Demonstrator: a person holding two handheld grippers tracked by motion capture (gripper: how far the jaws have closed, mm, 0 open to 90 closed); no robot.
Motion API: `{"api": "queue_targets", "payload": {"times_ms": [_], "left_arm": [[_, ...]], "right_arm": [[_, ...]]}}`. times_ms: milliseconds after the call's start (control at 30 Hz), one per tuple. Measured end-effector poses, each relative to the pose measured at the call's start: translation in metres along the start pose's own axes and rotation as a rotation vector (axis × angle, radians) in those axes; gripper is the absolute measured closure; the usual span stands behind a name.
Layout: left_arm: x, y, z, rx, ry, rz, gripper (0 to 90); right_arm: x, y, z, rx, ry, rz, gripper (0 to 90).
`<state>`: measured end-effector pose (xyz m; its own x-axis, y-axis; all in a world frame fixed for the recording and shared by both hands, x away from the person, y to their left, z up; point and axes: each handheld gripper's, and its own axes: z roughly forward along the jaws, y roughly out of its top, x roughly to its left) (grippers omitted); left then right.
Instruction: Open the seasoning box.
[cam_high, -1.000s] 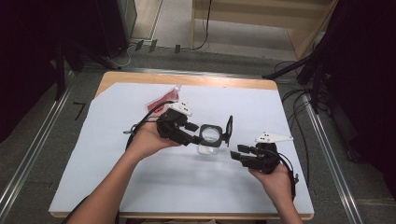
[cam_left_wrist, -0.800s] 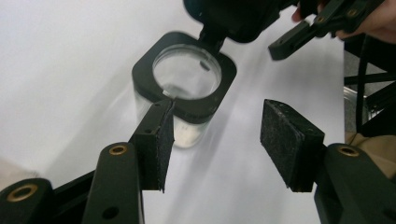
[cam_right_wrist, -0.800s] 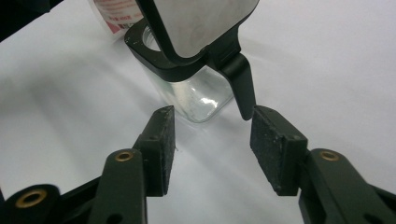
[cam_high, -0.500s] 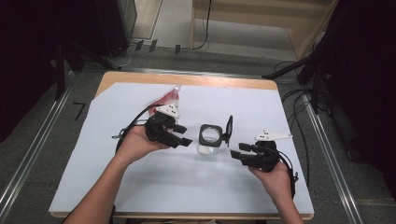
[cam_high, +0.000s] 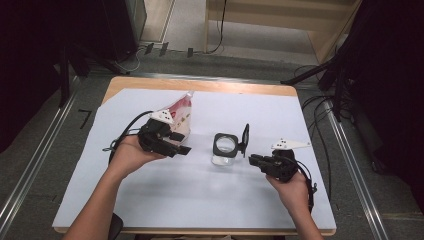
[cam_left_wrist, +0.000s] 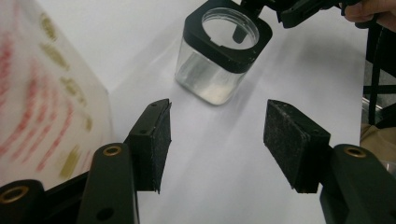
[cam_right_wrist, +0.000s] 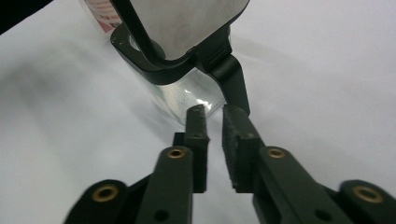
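Note:
A clear square jar (cam_high: 224, 148) with a black rim stands mid-table, its hinged black lid (cam_high: 245, 137) flipped up on the right side. My left gripper (cam_high: 186, 143) is open and empty, a short way left of the jar (cam_left_wrist: 219, 51), beside a red-and-white pouch (cam_high: 182, 112). My right gripper (cam_high: 252, 159) sits just right of the jar, pointing at the lid's hinge strap (cam_right_wrist: 233, 79). Its jaws have just been closing and now stand nearly together (cam_right_wrist: 212, 112) with nothing visible between them.
A white sheet (cam_high: 200, 200) covers the wooden table (cam_high: 200, 85). The pouch (cam_left_wrist: 42, 93) stands close on the left gripper's left side. Cables (cam_high: 320, 107) trail off the table's right edge, and the floor beyond holds dark stands.
My left hand has drawn leftward away from the jar, toward the pouch. The right hand has stayed beside the jar's lid.

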<state>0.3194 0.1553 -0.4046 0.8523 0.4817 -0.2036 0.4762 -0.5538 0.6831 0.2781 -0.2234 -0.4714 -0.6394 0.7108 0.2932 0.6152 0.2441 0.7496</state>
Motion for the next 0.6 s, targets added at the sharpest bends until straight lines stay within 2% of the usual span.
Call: {"api": "queue_targets", "payload": {"times_ms": [100,200,400,500,600], "left_arm": [[0.002,-0.004,-0.005,-0.005,-0.004,-0.014,45.5],[0.002,-0.007,-0.010,0.012,0.005,-0.021,46.8],[0.005,-0.016,-0.022,-0.011,0.022,-0.042,45.0],[0.007,-0.020,-0.026,-0.013,0.020,-0.052,44.9],[0.010,-0.024,-0.032,-0.028,0.036,-0.064,44.9]], "right_arm": [[0.000,0.001,0.003,0.007,0.006,-0.001,88.7],[0.002,0.001,0.006,0.016,0.012,-0.005,90.0],[0.006,0.001,0.015,0.031,0.018,-0.020,90.0],[0.005,0.002,0.021,0.039,0.023,-0.020,90.0],[0.001,0.004,0.029,0.043,0.013,-0.017,90.0]]}}
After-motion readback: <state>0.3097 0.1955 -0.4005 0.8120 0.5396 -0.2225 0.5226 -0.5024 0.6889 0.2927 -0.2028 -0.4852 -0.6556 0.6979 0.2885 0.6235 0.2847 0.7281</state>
